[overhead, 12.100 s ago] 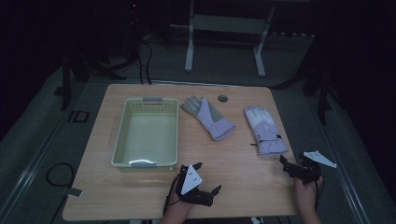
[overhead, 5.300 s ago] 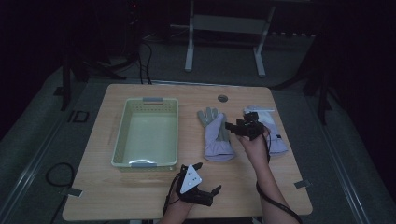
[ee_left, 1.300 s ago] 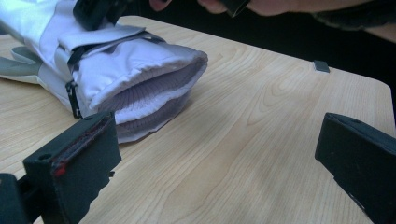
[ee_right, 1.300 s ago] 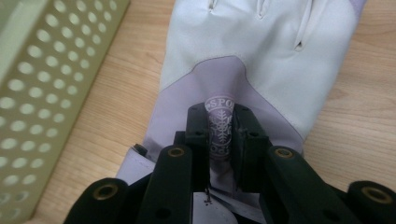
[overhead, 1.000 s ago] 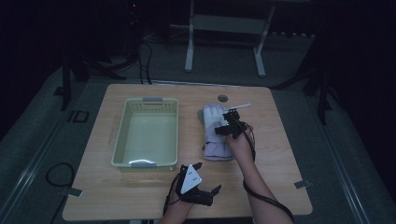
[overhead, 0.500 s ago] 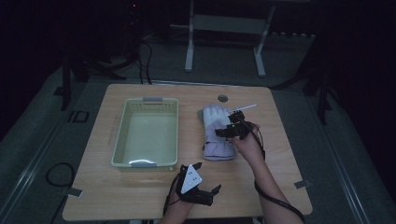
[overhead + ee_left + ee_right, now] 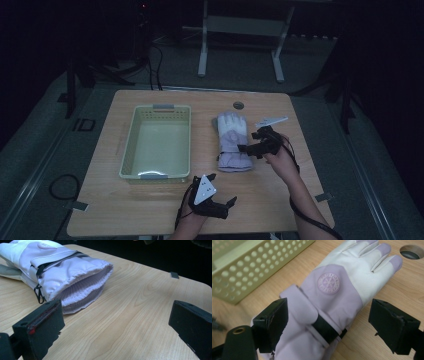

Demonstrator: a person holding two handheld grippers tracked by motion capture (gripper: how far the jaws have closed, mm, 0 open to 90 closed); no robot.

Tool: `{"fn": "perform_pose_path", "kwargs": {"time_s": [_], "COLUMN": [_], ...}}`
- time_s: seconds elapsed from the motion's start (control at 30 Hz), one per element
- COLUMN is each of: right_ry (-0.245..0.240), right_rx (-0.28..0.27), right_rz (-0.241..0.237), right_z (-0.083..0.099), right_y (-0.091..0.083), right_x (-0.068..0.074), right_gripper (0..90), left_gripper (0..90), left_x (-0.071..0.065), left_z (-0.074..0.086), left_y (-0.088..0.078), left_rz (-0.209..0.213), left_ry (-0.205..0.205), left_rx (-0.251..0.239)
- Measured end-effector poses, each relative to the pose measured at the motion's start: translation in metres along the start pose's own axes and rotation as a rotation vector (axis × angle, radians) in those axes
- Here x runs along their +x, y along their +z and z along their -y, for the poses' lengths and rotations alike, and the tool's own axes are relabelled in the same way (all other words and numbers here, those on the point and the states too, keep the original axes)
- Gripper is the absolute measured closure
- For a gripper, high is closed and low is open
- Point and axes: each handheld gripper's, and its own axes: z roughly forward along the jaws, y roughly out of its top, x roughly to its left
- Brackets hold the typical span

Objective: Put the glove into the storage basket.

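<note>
Tabletop (image 7: 280,200): pale green basket (image 7: 156,142) at left. Stacked lilac gloves (image 7: 232,141) lie flat just right of the basket. Right gripper (image 7: 250,147) beside their cuffs, fingers just opened wide, holding nothing. Left gripper (image 7: 220,205) at near edge, fingers wide open, empty.

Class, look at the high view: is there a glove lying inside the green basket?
No. The basket holds nothing, and the stacked gloves lie on the table to its right.
</note>
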Motion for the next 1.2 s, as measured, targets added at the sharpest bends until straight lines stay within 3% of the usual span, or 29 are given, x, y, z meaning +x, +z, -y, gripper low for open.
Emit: {"fn": "perform_pose_path", "kwargs": {"time_s": [0.1,0.23,0.43,0.5,0.57,0.63,0.77,0.83,0.87,0.9,0.97,1.07,1.1,1.2], "right_ry": [-0.034,-0.067,-0.059,-0.047,-0.026,0.0,0.034,0.046,0.047,0.043,0.011,-0.017,-0.02,-0.012], "right_rx": [-0.007,-0.056,-0.101,-0.082,-0.048,-0.054,-0.092,-0.121,-0.13,-0.132,-0.137,-0.162,-0.163,-0.158], "right_rz": [-0.014,-0.018,-0.028,-0.033,-0.051,-0.066,-0.066,-0.054,-0.054,-0.046,0.005,0.042,0.053,0.062], "right_z": [0.005,0.01,0.013,0.013,0.012,0.012,0.011,0.011,0.011,0.011,0.009,0.007,0.006,0.005], "right_y": [-0.005,-0.013,-0.025,-0.028,-0.031,-0.033,-0.039,-0.041,-0.041,-0.041,-0.04,-0.036,-0.034,-0.023], "right_x": [-0.002,-0.005,-0.014,-0.017,-0.021,-0.025,-0.031,-0.033,-0.034,-0.035,-0.036,-0.039,-0.04,-0.043], "right_gripper": [16.2,16.4,16.3,16.3,16.3,15.8,12.4,11.3,11.3,12.8,18.4,23.0,25.3,30.3], "left_gripper": [0.2,0.2,0.2,0.2,0.2,0.2,0.2,0.2,0.2,0.3,7.2,9.8,15.2,15.4], "left_x": [-0.004,-0.009,-0.012,-0.011,-0.008,0.0,0.021,0.03,0.033,0.036,0.041,0.05,0.055,0.07], "left_z": [-0.007,-0.023,-0.056,-0.067,-0.08,-0.092,-0.111,-0.12,-0.123,-0.127,-0.131,-0.138,-0.139,-0.137], "left_y": [0.0,-0.002,-0.004,-0.006,-0.005,-0.002,0.007,0.013,0.015,0.019,0.023,0.038,0.046,0.064], "left_rz": [0.033,0.073,0.045,0.016,0.015,0.031,-0.022,-0.093,-0.126,-0.163,-0.18,-0.215,-0.231,-0.256], "left_ry": [-0.03,-0.058,-0.03,-0.014,-0.026,-0.048,-0.1,-0.106,-0.088,-0.075,-0.075,-0.091,-0.112,-0.203], "left_rx": [0.01,-0.004,-0.004,-0.027,-0.013,0.001,0.044,0.062,0.066,0.081,0.065,0.098,0.135,0.186]}}
